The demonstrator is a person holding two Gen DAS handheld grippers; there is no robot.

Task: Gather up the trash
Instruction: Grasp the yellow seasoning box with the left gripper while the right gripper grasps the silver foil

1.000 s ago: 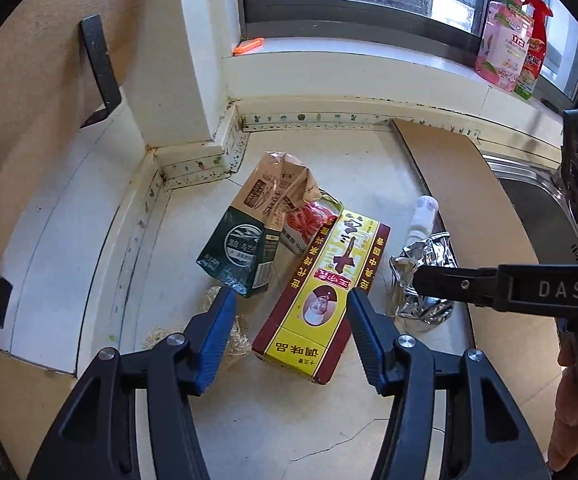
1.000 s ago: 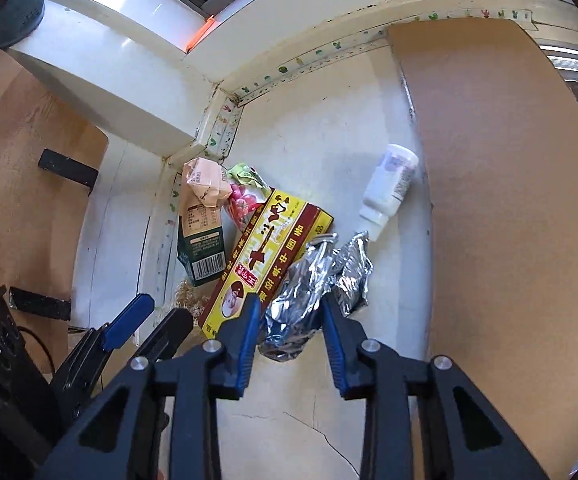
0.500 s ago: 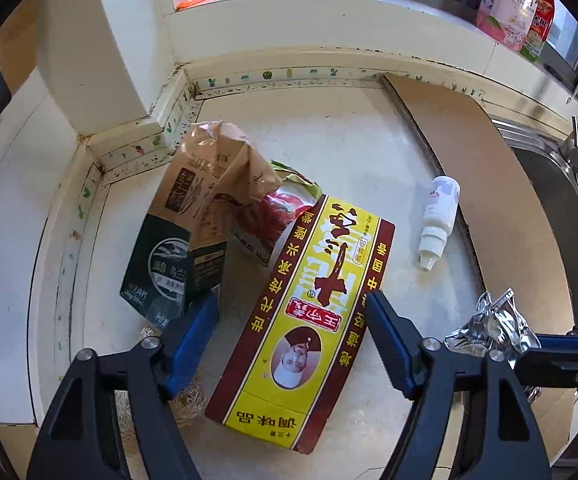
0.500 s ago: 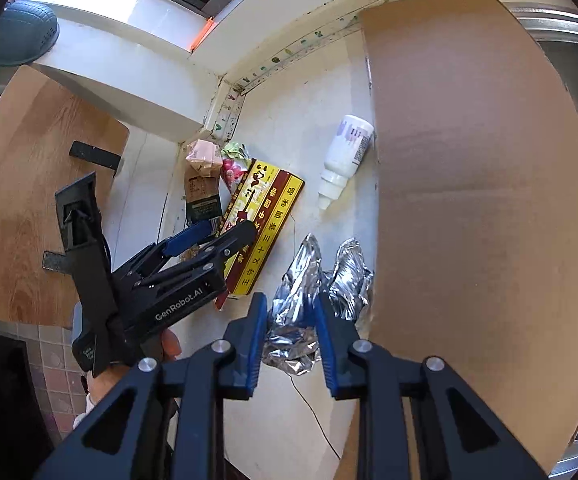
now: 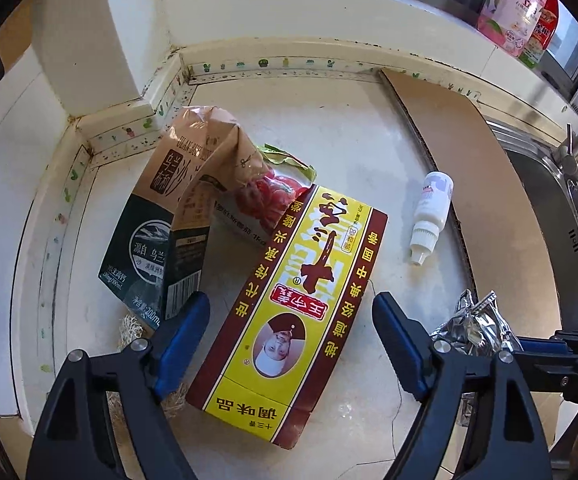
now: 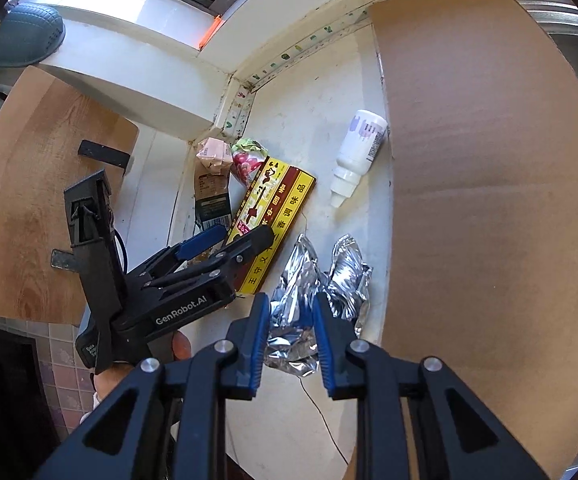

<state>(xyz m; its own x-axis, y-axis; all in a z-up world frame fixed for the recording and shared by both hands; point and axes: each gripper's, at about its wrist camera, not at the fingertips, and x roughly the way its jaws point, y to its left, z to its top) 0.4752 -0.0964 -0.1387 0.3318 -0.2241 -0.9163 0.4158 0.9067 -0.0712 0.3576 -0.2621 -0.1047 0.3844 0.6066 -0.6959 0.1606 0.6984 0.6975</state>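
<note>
- Presently, the right claw [image 6: 291, 344] is clamped narrow on a crumpled foil wrapper [image 6: 321, 280]; its blue pads press the wrapper's near end, while the rest lies on the white tabletop [image 6: 329, 80] beside a sheet of cardboard [image 6: 489, 160].
- Left claw [image 5: 291, 342] stands wide, its jaws having just been opening; the yellow-and-maroon box [image 5: 289, 312] lies between the fingers, and the pads are not seen to press it.
- Leaning by the box's far left: a brown-and-green carton [image 5: 169, 220]; behind it, a red-and-green packet [image 5: 273, 192].
- A small white bottle [image 5: 429, 216] lies on its side against the cardboard edge, apart from the box.
- A steel sink [image 5: 569, 220] lies beyond the cardboard; pink refill pouches [image 5: 513, 12] stand on the windowsill.
</note>
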